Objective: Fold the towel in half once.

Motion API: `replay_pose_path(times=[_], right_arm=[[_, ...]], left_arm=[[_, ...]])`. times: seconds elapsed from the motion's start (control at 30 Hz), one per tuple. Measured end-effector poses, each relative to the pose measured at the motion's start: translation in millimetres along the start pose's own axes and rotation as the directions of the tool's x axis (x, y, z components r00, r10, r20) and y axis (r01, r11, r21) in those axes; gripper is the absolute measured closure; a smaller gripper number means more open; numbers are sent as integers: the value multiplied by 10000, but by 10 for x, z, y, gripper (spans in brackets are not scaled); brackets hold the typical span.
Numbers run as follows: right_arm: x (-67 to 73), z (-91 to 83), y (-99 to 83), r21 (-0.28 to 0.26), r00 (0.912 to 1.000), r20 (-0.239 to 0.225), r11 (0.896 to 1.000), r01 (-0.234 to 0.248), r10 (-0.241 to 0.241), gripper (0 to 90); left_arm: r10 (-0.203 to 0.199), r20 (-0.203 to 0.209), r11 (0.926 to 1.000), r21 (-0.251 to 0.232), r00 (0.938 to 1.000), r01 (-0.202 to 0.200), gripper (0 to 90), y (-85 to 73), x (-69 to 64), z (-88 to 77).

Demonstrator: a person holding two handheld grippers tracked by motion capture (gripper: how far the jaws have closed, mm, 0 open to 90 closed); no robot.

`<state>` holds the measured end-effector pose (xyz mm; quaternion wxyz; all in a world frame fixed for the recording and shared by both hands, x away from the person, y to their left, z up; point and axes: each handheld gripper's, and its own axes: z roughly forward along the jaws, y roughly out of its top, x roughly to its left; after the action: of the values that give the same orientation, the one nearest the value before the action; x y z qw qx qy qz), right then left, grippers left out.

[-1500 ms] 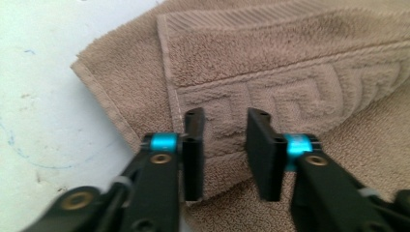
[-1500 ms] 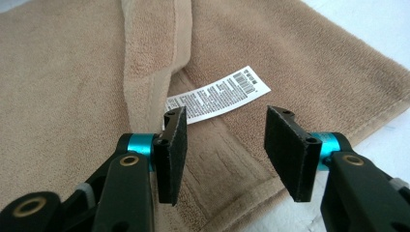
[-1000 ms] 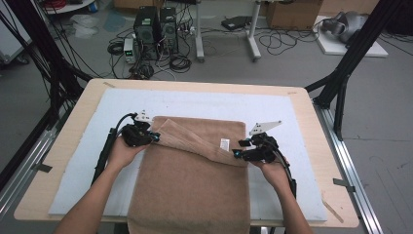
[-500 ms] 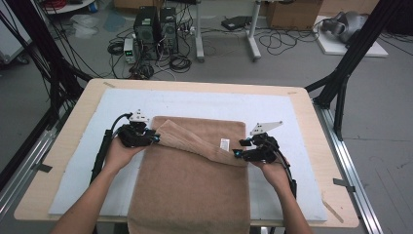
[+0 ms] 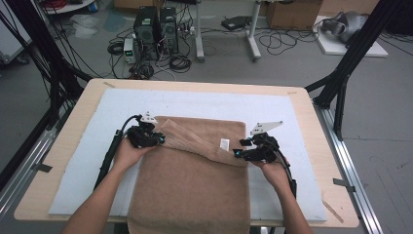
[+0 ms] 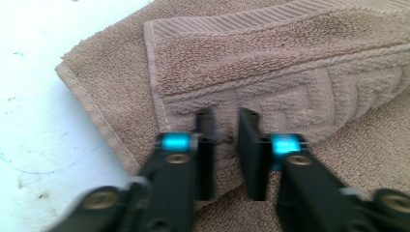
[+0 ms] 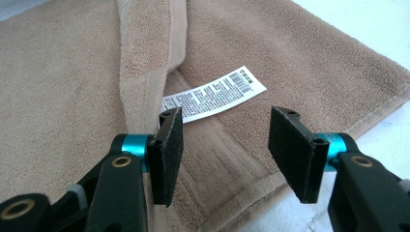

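Towel (image 5: 195,185) folding on bench (image 5: 302,105): left gripper (image 6: 226,145) nearly closed, seemingly pinching folded hem; right gripper (image 7: 223,145) gaping, gripping nothing. Risking lopsided fold, right corner lagging.

Bare white mat (image 5: 292,109) lay open around the towel (image 5: 195,185), whose folded-over flap (image 5: 204,141) alone rose between the grippers.

The towel (image 5: 195,180) is tan terry cloth, rough and matt, with a ribbed woven border. Its label (image 7: 212,93) looks like smooth printed fabric. The counter (image 5: 302,97) has a pale wood rim under a matt white mat (image 5: 272,109).
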<state>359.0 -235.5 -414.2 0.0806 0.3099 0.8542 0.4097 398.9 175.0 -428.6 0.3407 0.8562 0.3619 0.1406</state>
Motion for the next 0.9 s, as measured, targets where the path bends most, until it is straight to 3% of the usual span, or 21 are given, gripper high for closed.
replay_pose_path(times=[0.3,0.53,0.63,0.77,0.9], right_arm=[[0,-32,-4,-95,10000,26,10000,9,-9,458],[11,-46,-5,-100,10000,24,9999,-8,8,457],[28,-53,-1,-148,10000,35,9999,59,-59,456],[49,-65,1,-134,9999,55,9999,88,-88,455],[82,-54,-7,-63,9998,35,9998,183,-183,454]], left_arm=[[306,-48,9993,-194,9995,-307,872,26,-33,-143],[574,88,9927,-1066,9983,-561,873,-2,-160,-429],[695,79,9898,-1255,9976,-679,872,-91,-247,-522],[1055,-145,9876,-1154,9943,-1064,870,-246,-354,-580],[1122,-99,9890,-964,9936,-1126,856,-404,-400,-570]])
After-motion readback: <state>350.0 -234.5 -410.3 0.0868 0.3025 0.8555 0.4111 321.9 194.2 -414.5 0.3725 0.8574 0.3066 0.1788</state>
